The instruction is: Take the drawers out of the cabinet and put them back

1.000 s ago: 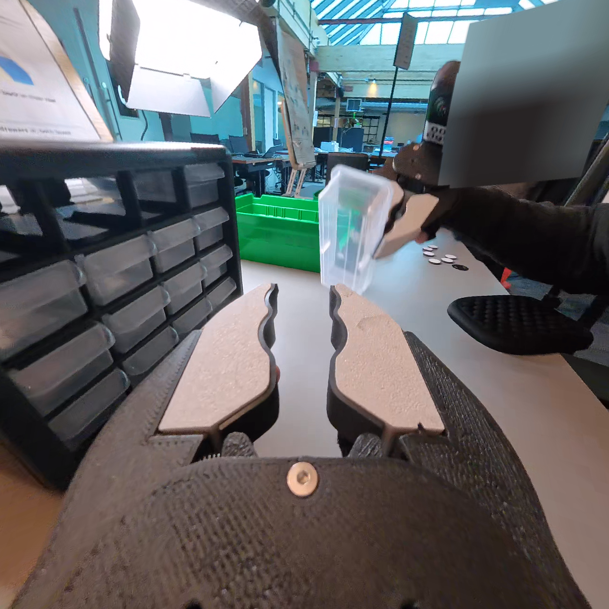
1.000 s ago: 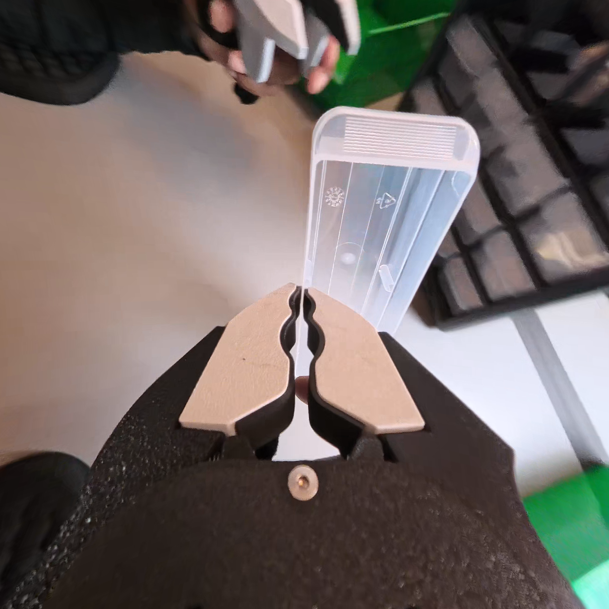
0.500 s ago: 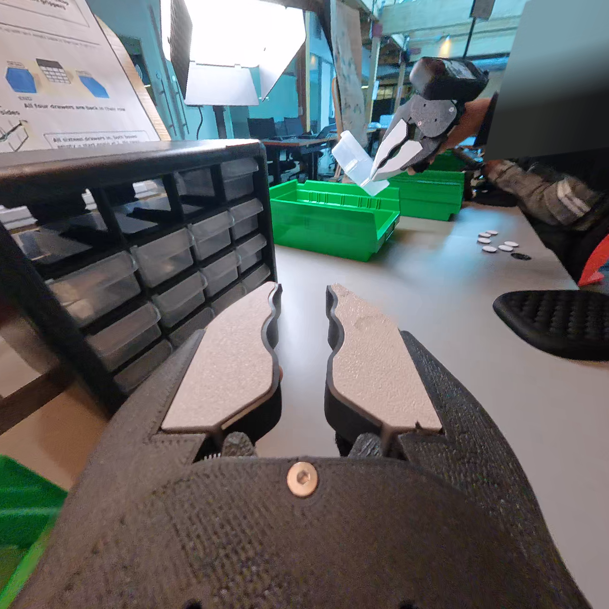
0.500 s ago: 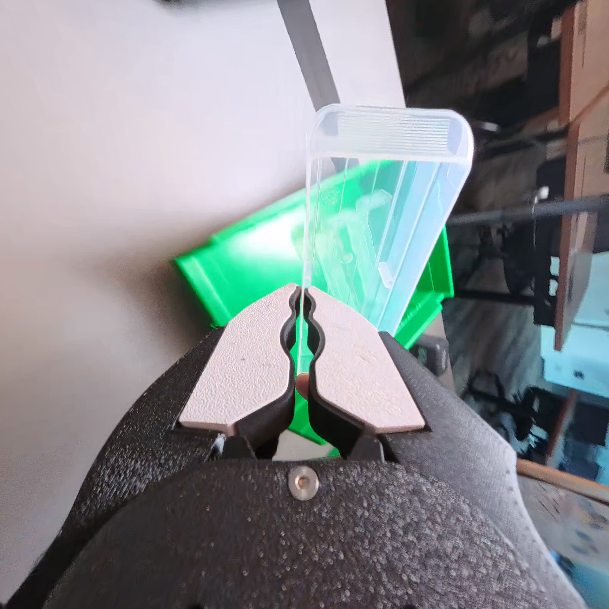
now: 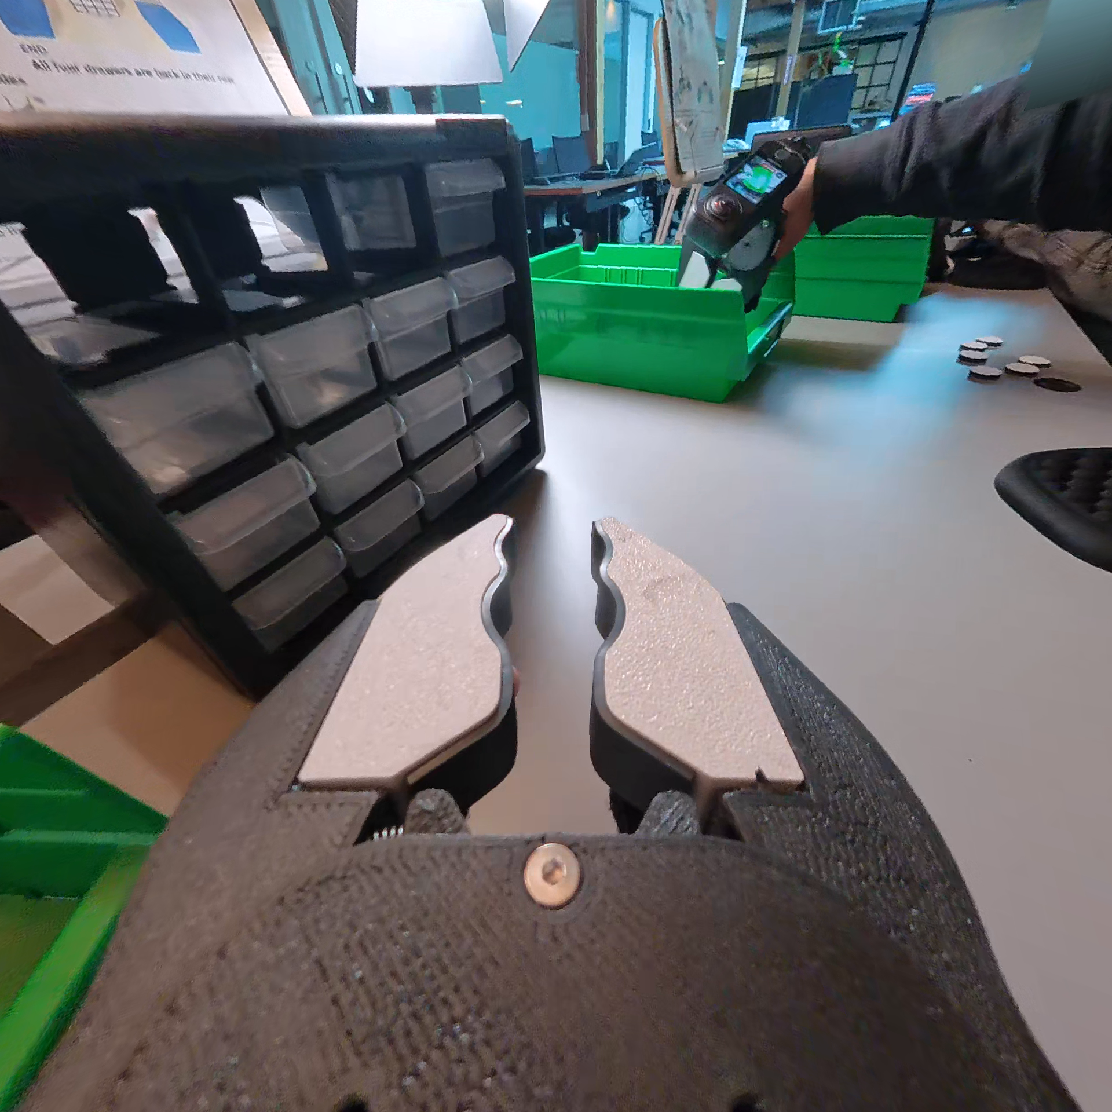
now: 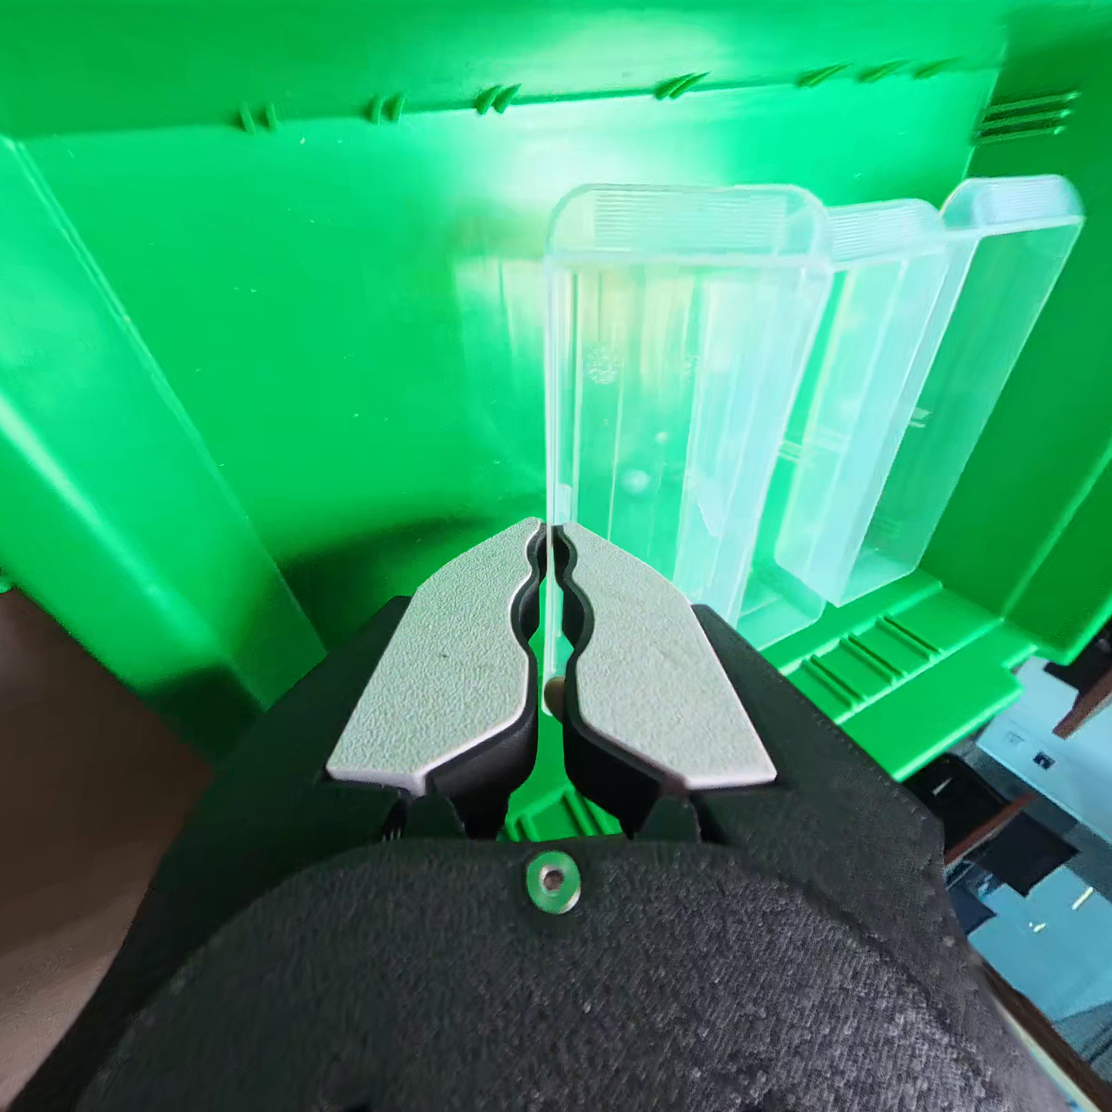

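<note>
The black drawer cabinet (image 5: 271, 361) stands at the left in the left wrist view, with clear drawers in its lower rows and some empty slots in the top row. My left gripper (image 5: 552, 529) is open and empty, low over the grey table (image 5: 782, 541) just right of the cabinet. My right gripper (image 6: 549, 529) is shut on the side wall of a clear drawer (image 6: 680, 373), which it holds inside a green bin (image 6: 301, 301). Two more clear drawers (image 6: 866, 391) lie beside it in the bin. The left wrist view shows the right gripper (image 5: 701, 278) dipping into that bin (image 5: 638, 337).
A second green bin (image 5: 860, 271) stands behind the first. Several small round discs (image 5: 1011, 367) lie on the table at the right, near a black padded object (image 5: 1059, 499). Another green bin (image 5: 54, 842) sits at the lower left. A person's dark sleeve (image 5: 963, 162) reaches in from the right.
My right gripper has carried the clear drawer from beside the cabinet, across the table, down into the green bin. My left gripper has stayed open and shifted slightly.
</note>
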Motion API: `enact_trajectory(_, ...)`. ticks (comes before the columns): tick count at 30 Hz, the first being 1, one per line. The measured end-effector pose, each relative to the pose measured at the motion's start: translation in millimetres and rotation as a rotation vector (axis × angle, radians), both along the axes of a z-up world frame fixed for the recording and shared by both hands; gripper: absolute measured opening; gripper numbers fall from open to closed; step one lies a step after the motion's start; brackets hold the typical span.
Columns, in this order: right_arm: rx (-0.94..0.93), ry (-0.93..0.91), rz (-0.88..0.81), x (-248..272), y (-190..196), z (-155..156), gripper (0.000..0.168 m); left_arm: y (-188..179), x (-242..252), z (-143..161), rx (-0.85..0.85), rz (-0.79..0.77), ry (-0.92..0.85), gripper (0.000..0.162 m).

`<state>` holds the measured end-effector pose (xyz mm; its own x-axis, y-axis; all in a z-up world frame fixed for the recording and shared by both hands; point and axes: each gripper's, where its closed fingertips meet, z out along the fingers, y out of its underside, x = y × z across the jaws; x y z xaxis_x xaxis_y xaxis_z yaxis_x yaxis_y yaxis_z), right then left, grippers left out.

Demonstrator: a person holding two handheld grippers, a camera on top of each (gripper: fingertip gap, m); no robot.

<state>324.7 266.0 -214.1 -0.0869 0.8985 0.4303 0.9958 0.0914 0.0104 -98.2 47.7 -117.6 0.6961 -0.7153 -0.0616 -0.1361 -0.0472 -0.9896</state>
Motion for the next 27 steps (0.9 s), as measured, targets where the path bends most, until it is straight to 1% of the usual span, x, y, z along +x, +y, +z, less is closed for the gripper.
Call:
enact_trajectory(3,0.029,0.028,-0.009,-2.4,10.1,3.2,0.003,-0.8,3.5,-10.7,-0.028,-0.018,0.019,0.024)
enact_trajectory(6,0.105,0.028,-0.022,-1.7,15.1,13.8,0.014,-4.9,6.0,-9.9,-0.030,-0.027,0.023,0.025)
enact_trajectory(8,0.136,0.058,-0.055,-2.9,11.8,25.8,0.021,-5.2,6.4,-6.3,-0.024,-0.021,0.015,0.025)
enact_trajectory(11,0.215,0.147,-0.115,-9.3,1.2,52.5,0.028,-3.5,6.0,-5.1,-0.040,-0.011,-0.011,0.026)
enact_trajectory(13,0.308,0.299,-0.182,-23.1,-6.3,81.4,0.028,0.2,3.7,-7.8,-0.054,0.007,-0.013,0.026)
enact_trajectory(15,0.401,0.510,-0.236,-46.8,-18.1,115.3,0.028,5.1,0.0,-8.8,-0.052,0.034,-0.003,0.027)
enact_trajectory(17,0.456,0.728,-0.251,-79.8,-36.6,146.6,0.027,9.3,-4.5,-5.0,-0.042,0.064,-0.005,0.027)
enact_trajectory(18,0.473,0.821,-0.251,-97.6,-45.9,159.7,0.027,11.0,-6.8,-1.8,-0.036,0.078,-0.013,0.027)
enact_trajectory(20,0.464,0.972,-0.217,-137.1,-64.3,176.1,0.027,13.9,-12.1,4.9,-0.023,0.109,-0.026,0.026)
enact_trajectory(23,0.425,1.095,-0.168,-191.6,-81.6,183.6,0.028,16.9,-23.0,10.8,-0.001,0.167,-0.010,0.026)
enact_trajectory(27,0.460,1.153,-0.138,-242.8,-83.3,179.7,0.026,20.8,-42.5,15.5,0.032,0.267,0.027,0.026)
